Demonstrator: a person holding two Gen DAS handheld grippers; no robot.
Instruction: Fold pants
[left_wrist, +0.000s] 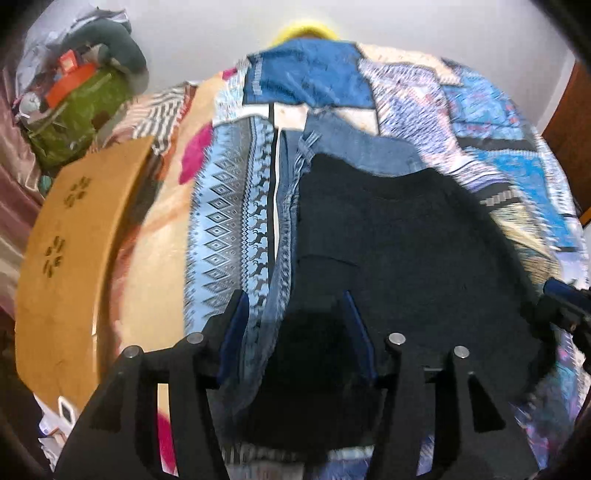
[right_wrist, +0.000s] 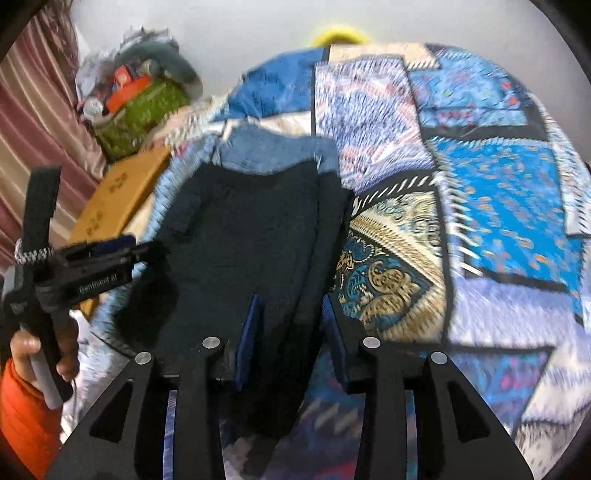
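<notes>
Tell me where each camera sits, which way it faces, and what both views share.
Left wrist: on the left tool, facing forward over the dark pants on the quilt; shows its own fingers, with the right tool at the edge.
Right wrist: on the right tool, facing the same way; shows its own fingers, the left tool and the hand.
Shared: pants, jeans, quilt, wooden board.

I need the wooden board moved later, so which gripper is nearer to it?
Left. The left gripper sits at the dark pants' board-side edge, with the wooden board close by; the right gripper is at their far edge.
</notes>
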